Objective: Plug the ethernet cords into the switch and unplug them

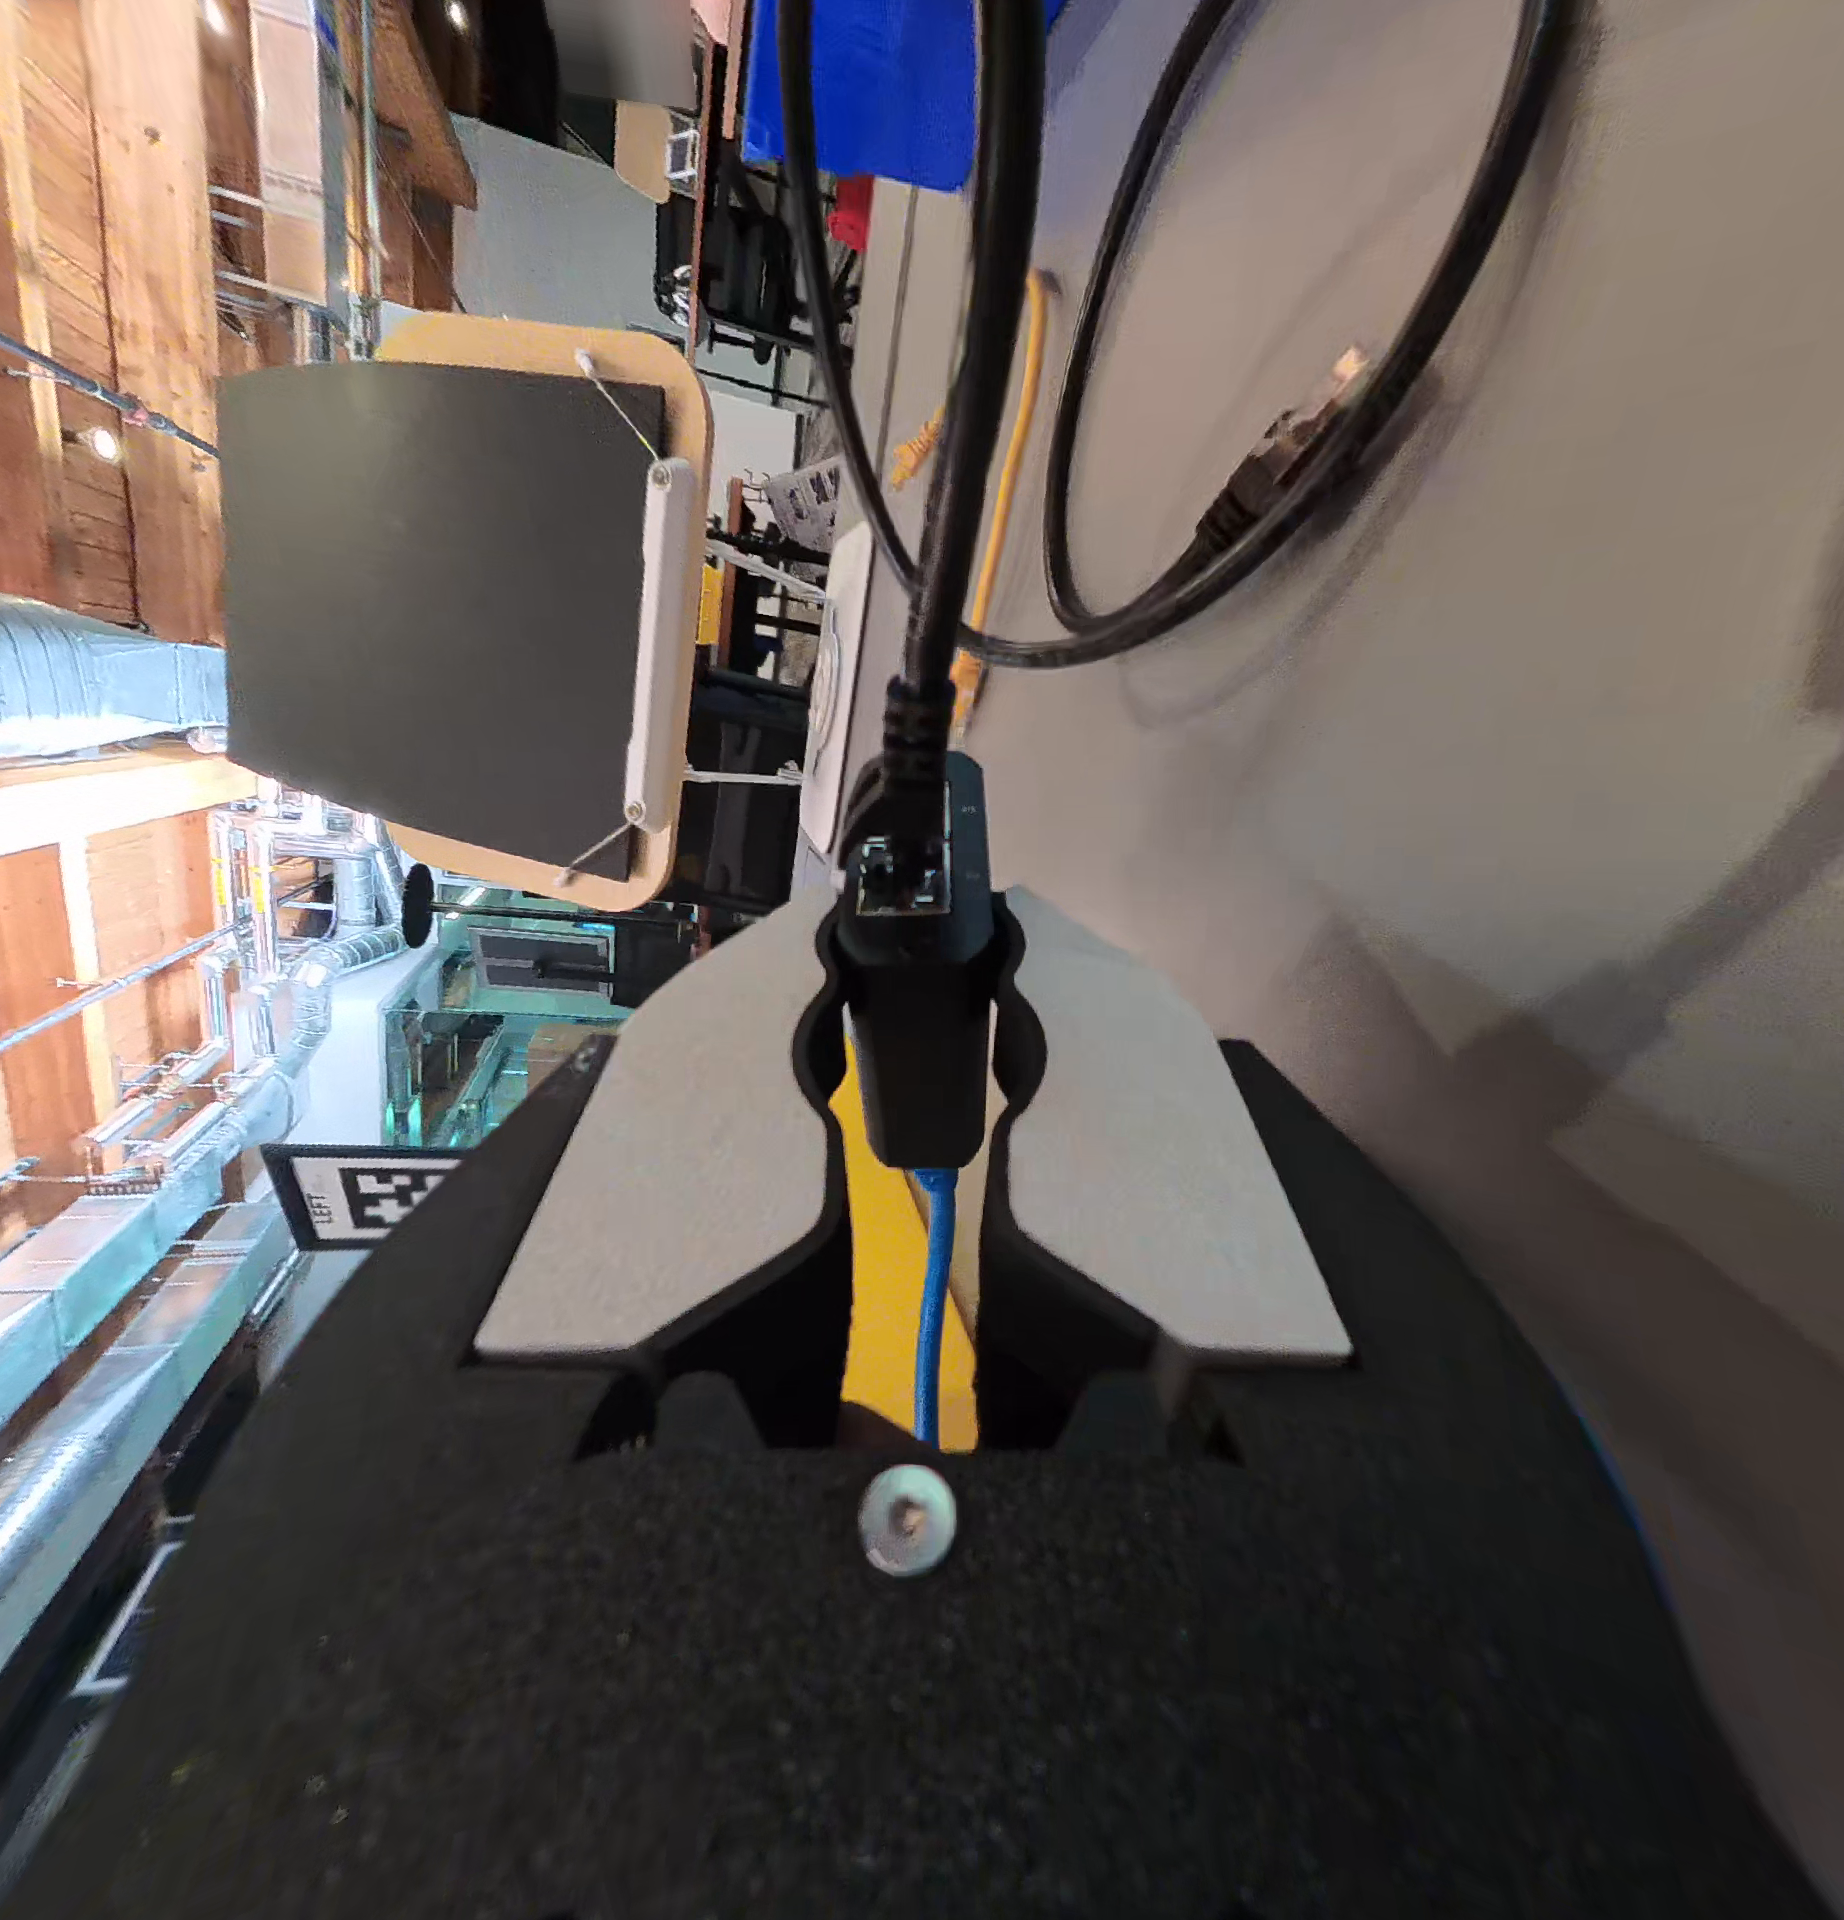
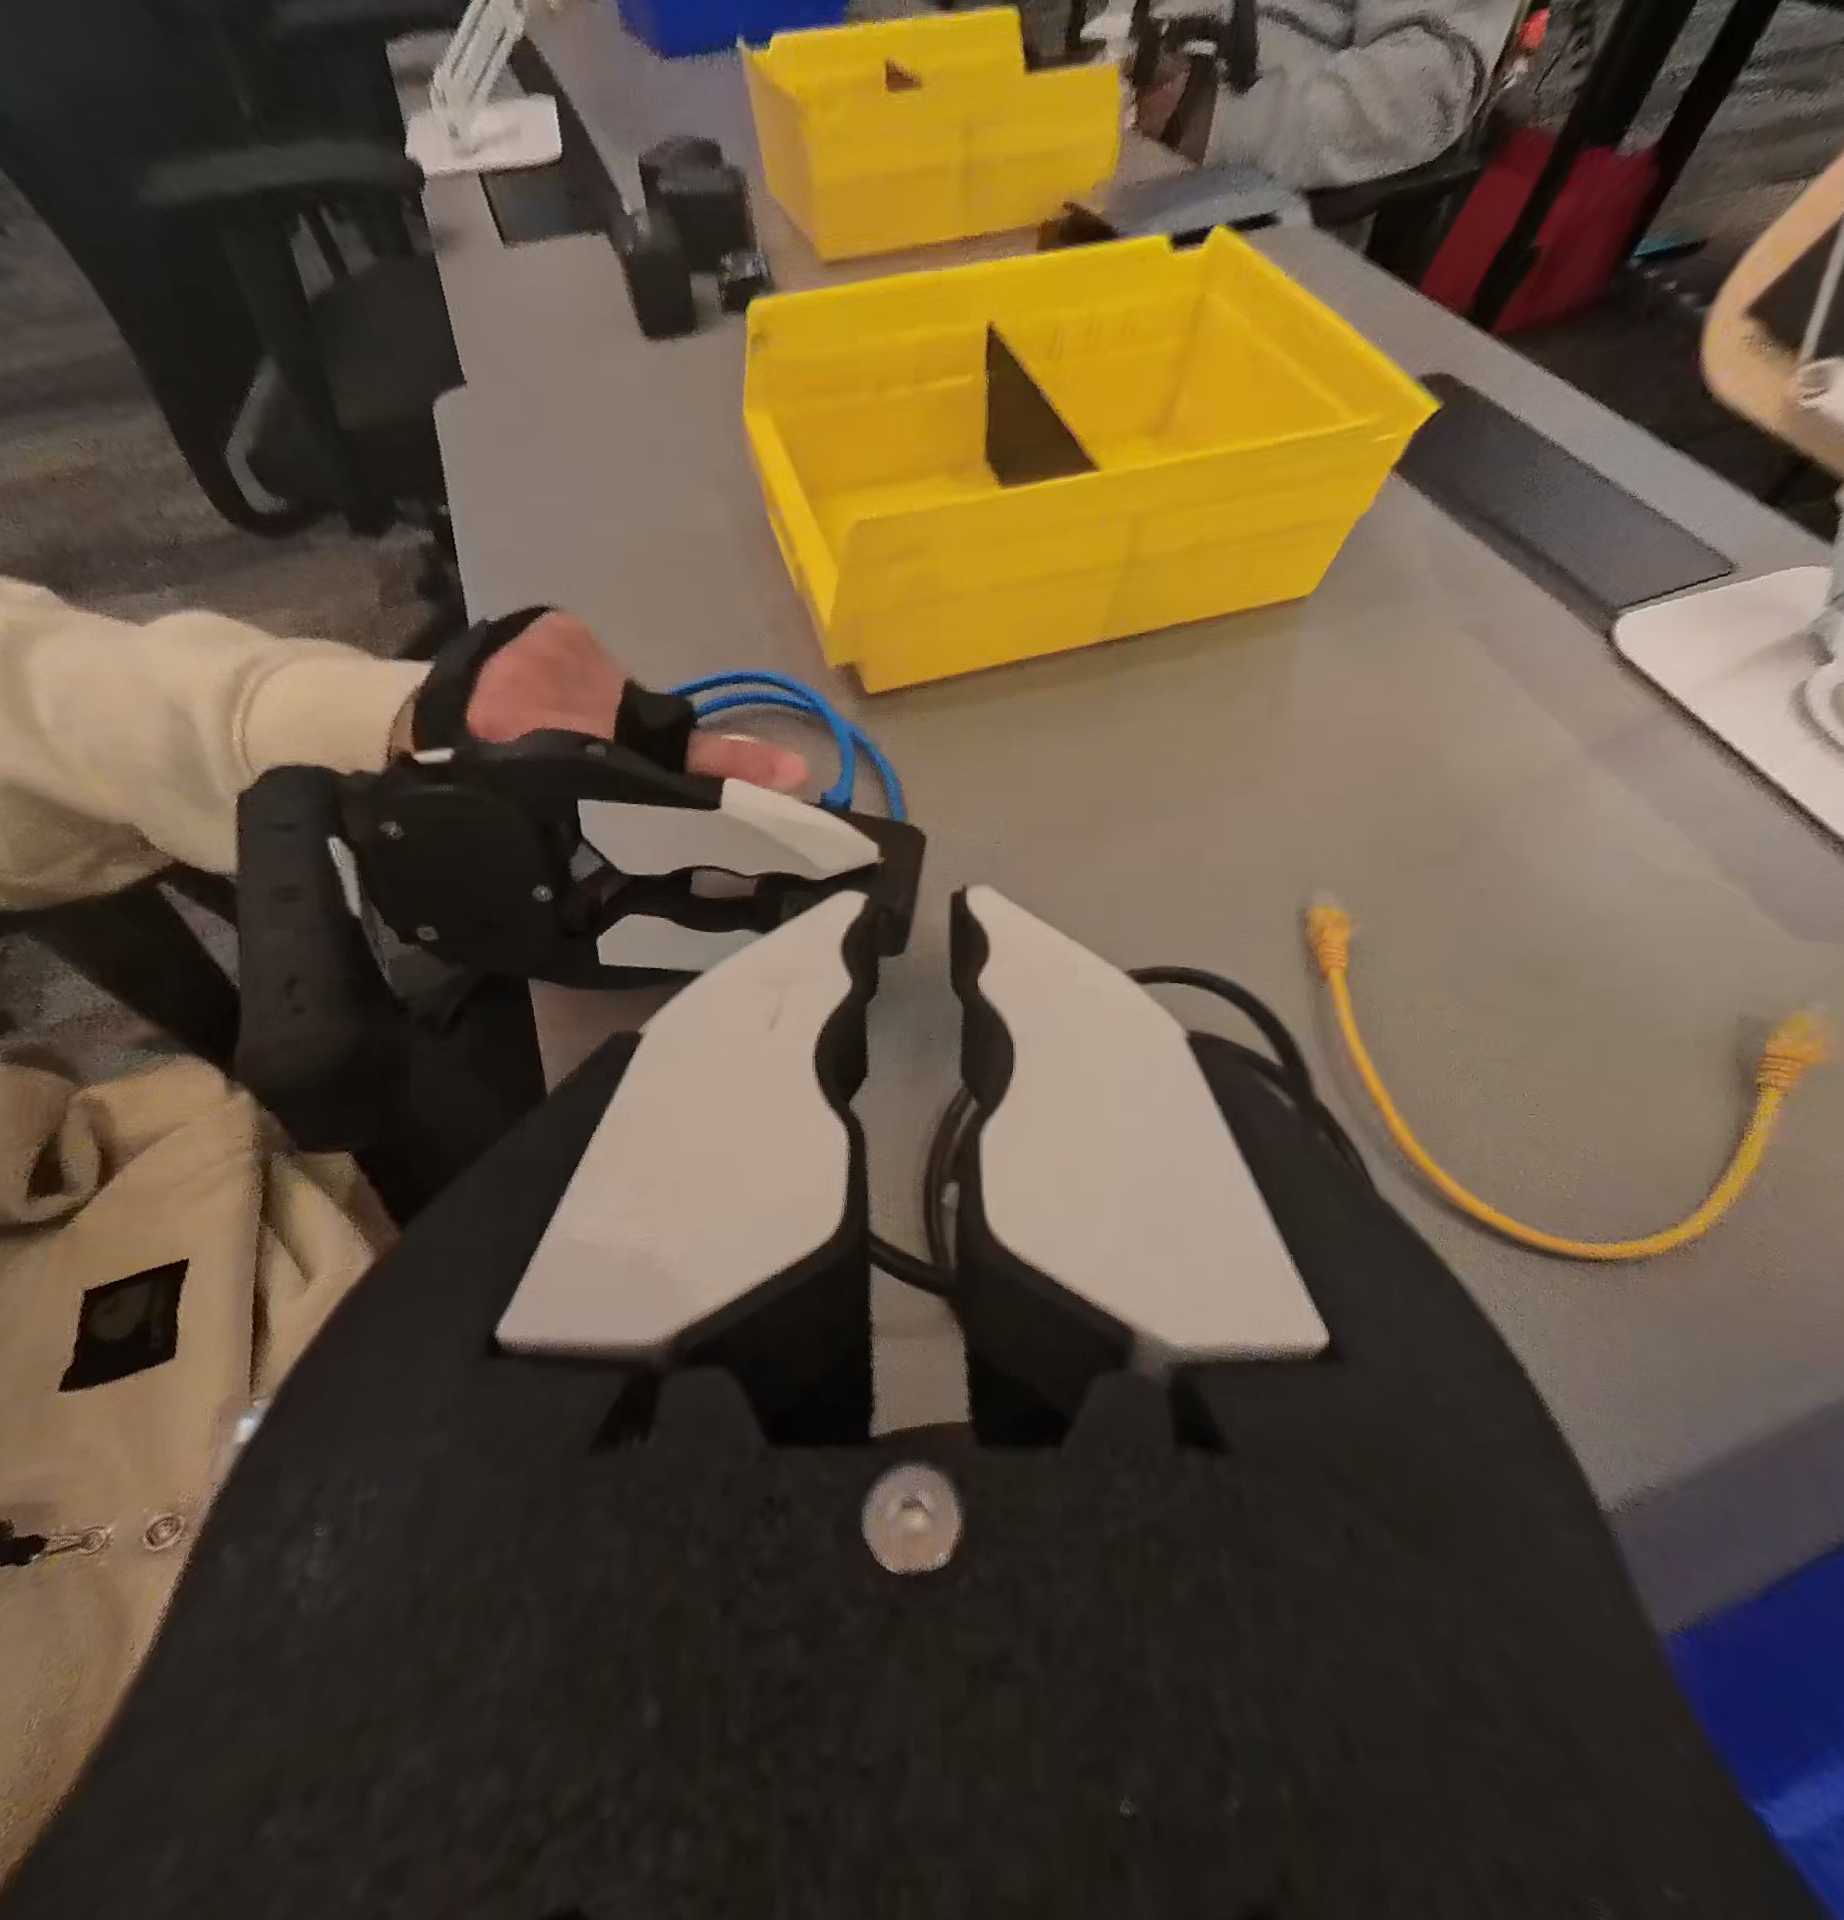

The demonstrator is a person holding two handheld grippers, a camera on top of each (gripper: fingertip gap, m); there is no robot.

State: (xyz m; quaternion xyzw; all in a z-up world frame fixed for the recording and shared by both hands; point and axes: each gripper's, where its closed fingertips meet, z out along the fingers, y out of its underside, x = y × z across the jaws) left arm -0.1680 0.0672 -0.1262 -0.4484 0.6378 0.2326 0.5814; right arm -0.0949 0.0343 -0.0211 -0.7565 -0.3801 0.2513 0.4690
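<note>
A: Between the left tongs [image 1: 913, 935], clamped tight across its narrow black body, sits the switch [image 1: 916, 1023], lifted off the counter [image 2: 1313, 831]. A black cord [image 1: 923, 665] is plugged into a port at twelve o'clock; a blue cord [image 1: 937, 1309] leaves its rear at six.

B: And the right tongs [image 2: 913, 909]?

A: Slightly parted, holding nothing, tips just beside the switch. The spare yellow cord [image 2: 1520, 1195] lies at three o'clock, well apart.

B: Risks?

A: I'd judge the switch could twist in the grip when a plug is pulled. Its casing looks smooth hard plastic, and the pinch is narrow. A latch tab left unpressed would drag the whole switch out.

B: Textures?

A: Glossy round jackets, ribbed strain-relief boot, clear plug on the loose black end [image 1: 1313, 416]. Matte grey counter. A rigid yellow bin [image 2: 1084, 582] sits at twelve.
</note>
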